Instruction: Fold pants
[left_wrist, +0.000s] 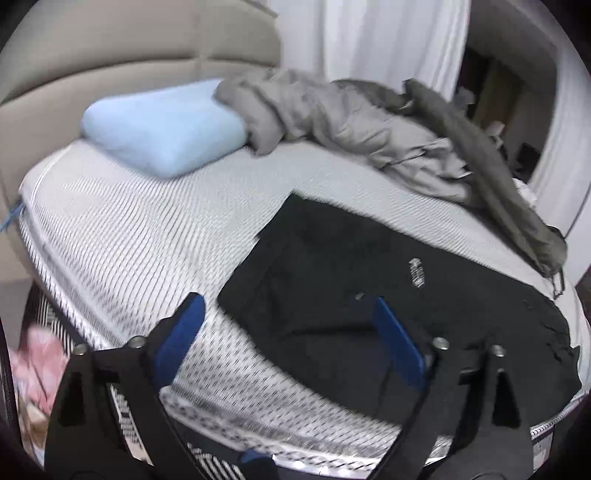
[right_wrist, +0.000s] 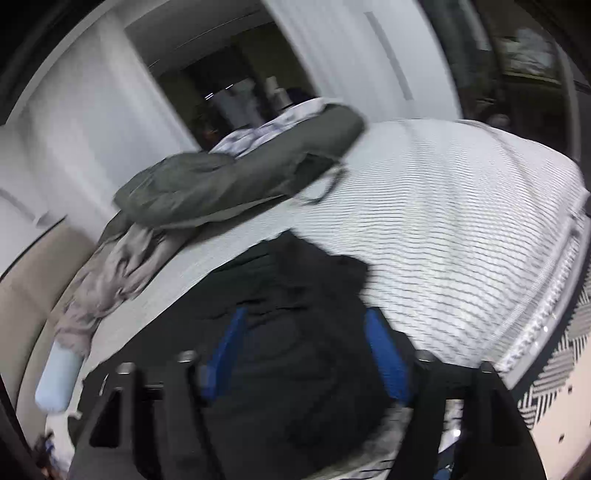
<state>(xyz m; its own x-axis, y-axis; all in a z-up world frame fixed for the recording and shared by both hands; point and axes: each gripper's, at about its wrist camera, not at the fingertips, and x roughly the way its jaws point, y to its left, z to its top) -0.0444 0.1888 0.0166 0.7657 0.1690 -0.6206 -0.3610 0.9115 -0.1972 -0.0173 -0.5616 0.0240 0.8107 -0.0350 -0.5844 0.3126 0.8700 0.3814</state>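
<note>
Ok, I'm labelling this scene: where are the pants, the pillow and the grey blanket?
pants (left_wrist: 332, 266): left wrist view, flat middle of the black fabric.
pillow (left_wrist: 162, 125): left wrist view, top face.
blanket (left_wrist: 332, 114): left wrist view, crumpled middle.

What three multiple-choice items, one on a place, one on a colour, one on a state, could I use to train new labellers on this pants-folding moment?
1. Where do the black pants lie?
A. on the pillow
B. on the striped mattress
C. on the floor

2. What colour is the pillow?
A. light blue
B. red
C. yellow

3. How do the jaws of the left gripper stand?
A. shut on the pants
B. shut on nothing
C. open

Key:
1 B, the pants lie flat on the mattress.
2 A, the pillow is pale blue.
3 C, the blue pads stand wide apart, gripping nothing.
</note>
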